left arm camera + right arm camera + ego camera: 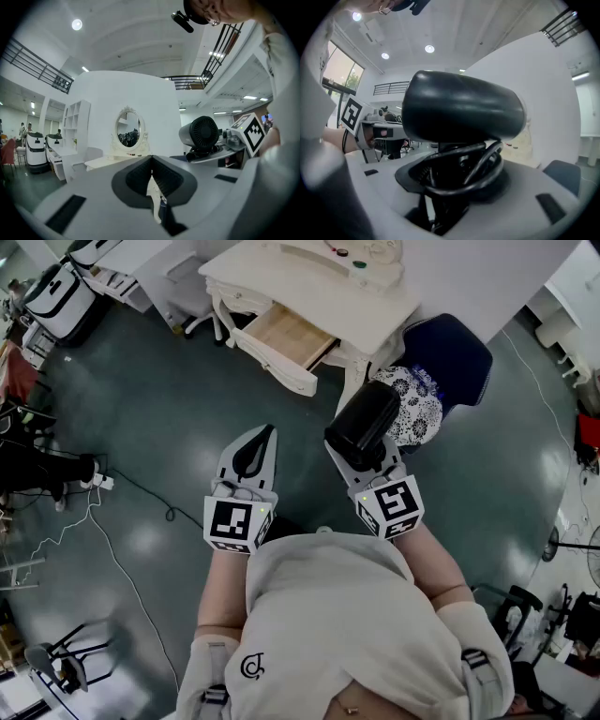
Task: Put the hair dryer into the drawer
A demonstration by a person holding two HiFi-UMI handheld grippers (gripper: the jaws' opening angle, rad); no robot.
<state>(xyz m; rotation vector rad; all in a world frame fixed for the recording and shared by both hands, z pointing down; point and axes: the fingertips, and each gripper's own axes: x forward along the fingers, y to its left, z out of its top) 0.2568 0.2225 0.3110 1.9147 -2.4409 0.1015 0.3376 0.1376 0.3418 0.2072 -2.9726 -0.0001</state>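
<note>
Transport step, judged from the layout: black barrel-shaped plastic hair dryer (pixel 364 423) carried in the air, well short of the cream-white carved dressing table (pixel 281 277) and not yet in the drawer. Jaws of the right gripper (pixel 364 457) parted a fair way and clamped on the dryer's lower part, with the coiled black cord (pixel 474 174) bunched between the pads and the barrel lying crosswise above them. Jaws of the left gripper (pixel 265 439) pressed together with nothing between them, level with the right gripper and equally far back from the table. White-fronted drawer with a light wood floor (pixel 279 365) pulled out from the table's front toward the person, with room inside as far as visible. Next move, as a judgement: a forward carry to the table's front, then a descent over the open drawer with the barrel turned to fit its length. Cord loops to be kept clear of the drawer's front edge, and release only once the dryer rests on the wood floor. Left gripper free to steady or close the drawer. Count: one hair dryer, one cord, one dressing table, one open drawer, one oval white-framed mirror (pixel 128 129) upright on the table's top. Also one dark blue padded chair (pixel 459 357) just beside the table's right end, one black-and-white patterned cushion (pixel 412 409) on that chair, and two grippers.
</note>
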